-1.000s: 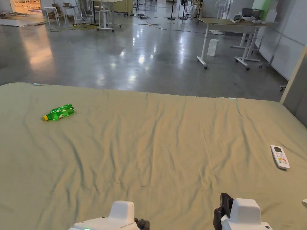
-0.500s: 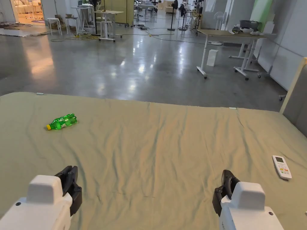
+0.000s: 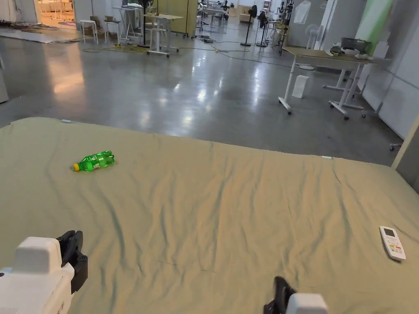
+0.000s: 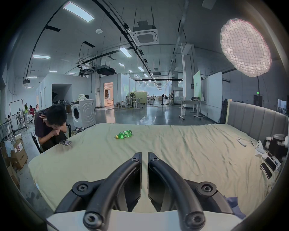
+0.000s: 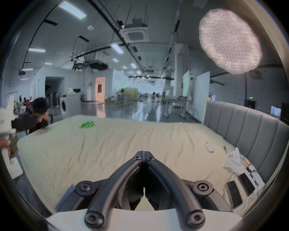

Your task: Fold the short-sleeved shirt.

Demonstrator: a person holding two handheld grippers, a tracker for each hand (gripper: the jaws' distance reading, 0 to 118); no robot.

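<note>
1. Hovering over the bed [image 3: 229,212], my left gripper [image 4: 144,157] kept its jaws a slit apart, holding nothing.
2. My right gripper [image 5: 143,152] had its jaws pressed together, empty.
3. I could not tell where the shirt lay.
4. A green bottle [image 3: 94,161] lay well ahead.

- Glossy grey concrete floor [image 3: 163,86] reflecting the ceiling lights.
- Bed [image 3: 229,212] under a wrinkled olive sheet, with a grey padded headboard [image 4: 256,118] at its right.
- White-legged desk [image 3: 327,57] near white wall panels [image 3: 403,94].
- Washing machine [image 4: 83,113] at left.
- Round netted lamp [image 4: 245,48] overhead; strip lights [image 4: 79,10] on the ceiling.
</note>
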